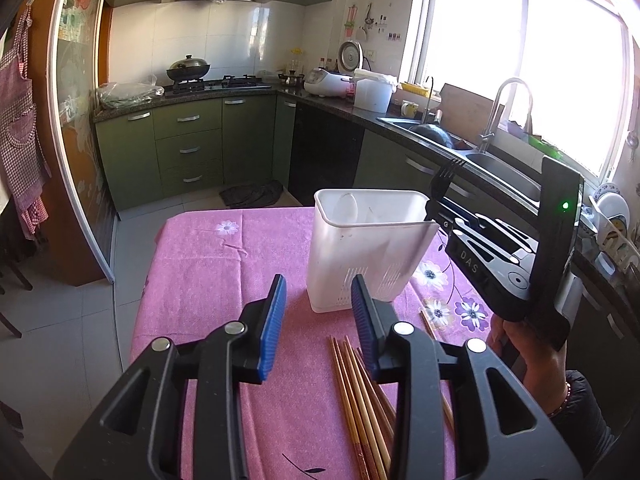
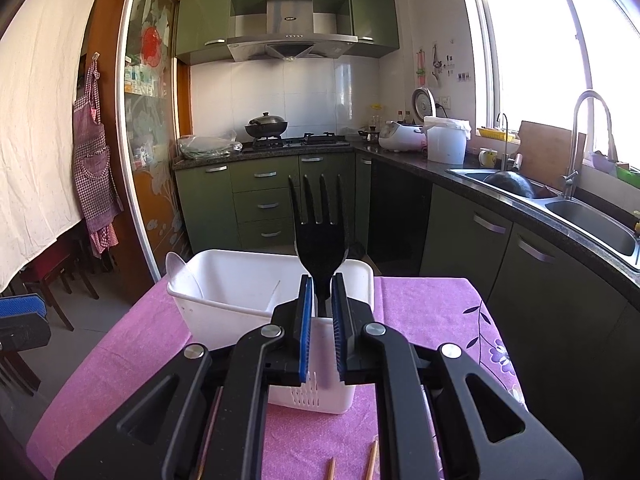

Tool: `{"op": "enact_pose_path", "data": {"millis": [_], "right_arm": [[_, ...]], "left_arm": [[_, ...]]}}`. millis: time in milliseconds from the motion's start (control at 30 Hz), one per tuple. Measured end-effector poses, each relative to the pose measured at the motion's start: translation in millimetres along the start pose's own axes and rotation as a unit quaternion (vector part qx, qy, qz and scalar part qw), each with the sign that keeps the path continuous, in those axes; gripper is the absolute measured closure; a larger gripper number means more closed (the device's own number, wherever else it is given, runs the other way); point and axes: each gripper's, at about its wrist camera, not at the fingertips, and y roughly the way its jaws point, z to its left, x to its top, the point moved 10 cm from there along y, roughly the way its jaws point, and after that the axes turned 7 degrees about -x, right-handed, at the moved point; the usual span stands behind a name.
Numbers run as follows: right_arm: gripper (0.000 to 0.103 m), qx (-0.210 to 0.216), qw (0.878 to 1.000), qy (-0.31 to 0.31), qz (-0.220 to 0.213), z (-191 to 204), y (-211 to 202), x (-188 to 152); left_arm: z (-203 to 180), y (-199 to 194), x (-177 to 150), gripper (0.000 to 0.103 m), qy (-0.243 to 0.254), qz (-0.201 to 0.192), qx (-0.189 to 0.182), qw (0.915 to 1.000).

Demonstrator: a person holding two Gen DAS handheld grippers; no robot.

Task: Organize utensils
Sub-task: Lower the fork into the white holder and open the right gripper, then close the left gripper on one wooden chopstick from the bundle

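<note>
A white plastic utensil holder (image 1: 360, 248) stands on the pink cloth-covered table (image 1: 224, 264); a white spoon (image 2: 182, 276) leans inside it. My right gripper (image 2: 322, 284) is shut on a black plastic fork (image 2: 320, 240), tines up, held just above the holder's (image 2: 240, 292) near rim. In the left wrist view the fork (image 1: 442, 182) and right gripper (image 1: 434, 210) show at the holder's right edge. My left gripper (image 1: 320, 300) is open and empty, in front of the holder, above several wooden chopsticks (image 1: 356, 392) lying on the cloth.
Chopstick ends (image 2: 372, 460) lie near the table's front edge. Green kitchen cabinets (image 1: 188, 140), a stove with a wok (image 1: 188, 70) and a sink counter (image 1: 480, 160) surround the table. Chairs (image 2: 48, 280) stand at the left.
</note>
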Motion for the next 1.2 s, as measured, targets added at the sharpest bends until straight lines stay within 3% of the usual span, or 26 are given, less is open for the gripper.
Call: {"op": "enact_pose_path", "data": {"millis": [300, 367, 500, 733, 800, 933, 1200], "right_arm": [[0.081, 0.010, 1.000, 0.016, 0.008, -5.2, -12.4, -0.3], [0.074, 0.015, 1.000, 0.024, 0.006, -9.3, -24.9, -2.2], [0.074, 0.014, 0.999, 0.024, 0.018, -19.3, -51.3, -16.5], [0.074, 0.011, 0.997, 0.040, 0.072, -49.3, -77.7, -73.3], [0.074, 0.012, 0.995, 0.050, 0.081, -58.2, -81.6, -87.1], [0.074, 0.015, 0.994, 0.063, 0.090, -72.6, -87.2, -101.2], [0.074, 0.025, 0.992, 0.078, 0.093, -79.5, -90.1, -105.3]], "left_arm": [[-4.6, 4.2, -11.4, 0.071, 0.001, 0.020, 0.003, 0.9998], [-4.1, 9.2, -17.5, 0.071, -0.004, 0.034, 0.001, 0.9994], [-2.8, 28.9, -38.9, 0.071, -0.015, 0.078, 0.005, 0.9968], [-8.2, 89.1, -99.5, 0.071, -0.052, 0.205, -0.009, 0.9773], [-9.6, 102.4, -112.1, 0.079, -0.055, 0.230, -0.003, 0.9715], [-6.0, 117.5, -128.0, 0.080, -0.056, 0.259, 0.017, 0.9641], [-7.0, 125.1, -137.0, 0.082, -0.046, 0.279, 0.035, 0.9586]]}}
